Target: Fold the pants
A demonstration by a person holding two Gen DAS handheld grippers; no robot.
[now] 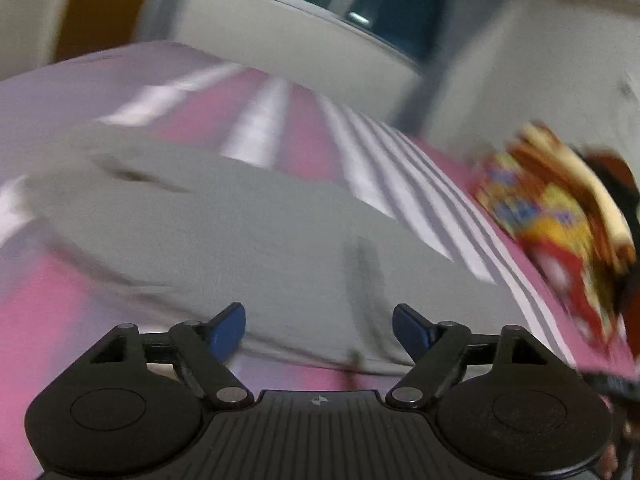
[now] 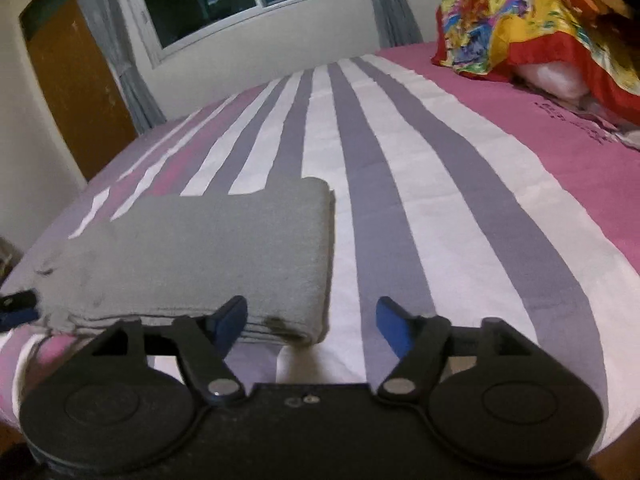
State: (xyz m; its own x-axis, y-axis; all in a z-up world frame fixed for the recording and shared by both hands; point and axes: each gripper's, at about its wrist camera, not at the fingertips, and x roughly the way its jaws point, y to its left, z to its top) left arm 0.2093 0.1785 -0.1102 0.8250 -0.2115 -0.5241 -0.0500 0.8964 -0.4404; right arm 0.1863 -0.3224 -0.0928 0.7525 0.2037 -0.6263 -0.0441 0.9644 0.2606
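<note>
Both grippers spread wide over the folded pants, nothing clamped.

Right gripper point(image 2: 312, 324) has its blue fingers point(image 2: 230, 322) apart, hanging just off the near edge of the grey pants point(image 2: 208, 256), which lie folded into a neat stack on the pink and striped bedspread point(image 2: 420, 184). Left gripper point(image 1: 319, 330) is spread apart too, over the same pants point(image 1: 248, 232), though that view is pretty smeared so I can't tell about contact. Colourful bedding pile point(image 2: 532, 28) sits at the far right corner.
</note>
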